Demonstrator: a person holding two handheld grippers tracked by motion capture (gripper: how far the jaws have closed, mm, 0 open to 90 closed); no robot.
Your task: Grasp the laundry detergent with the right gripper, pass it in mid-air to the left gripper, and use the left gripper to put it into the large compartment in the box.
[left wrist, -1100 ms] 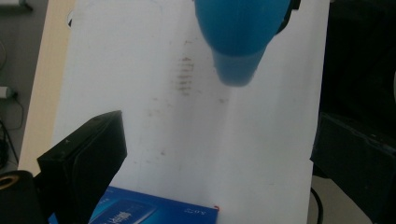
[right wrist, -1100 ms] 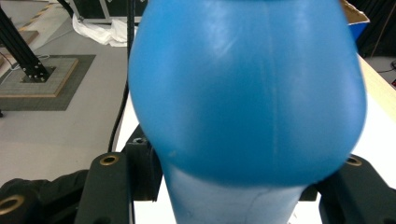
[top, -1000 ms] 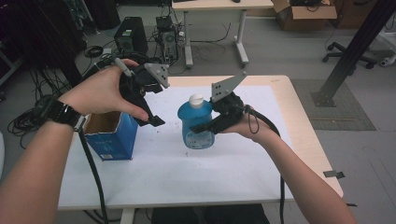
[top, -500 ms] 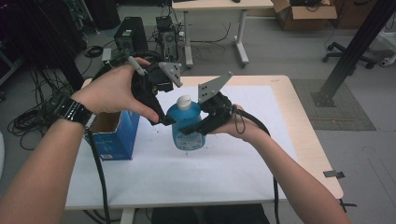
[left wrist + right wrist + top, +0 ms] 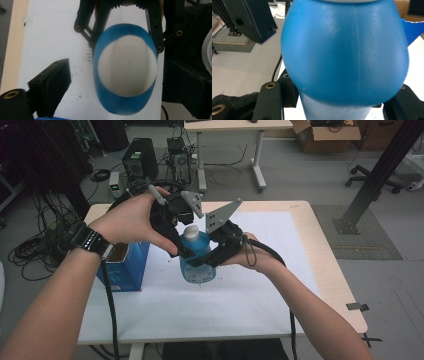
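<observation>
A blue bottle with a white cap stands upright just above the white sheet, held around its belly. My right gripper is shut on it from the right; its fingers press both sides. In the right gripper view the bottle sits between my jaws. My left gripper reaches down over the top. Its fingers stand either side of the cap without touching it, and they have just been closing.
An open blue box stands at the left on the table, close to my left wrist. A white sheet covers most of the tabletop. Cables trail from both grippers toward the near edge.
My left gripper has swung right from beside the bottle to over its cap. The right gripper has carried the bottle a little left toward it.
</observation>
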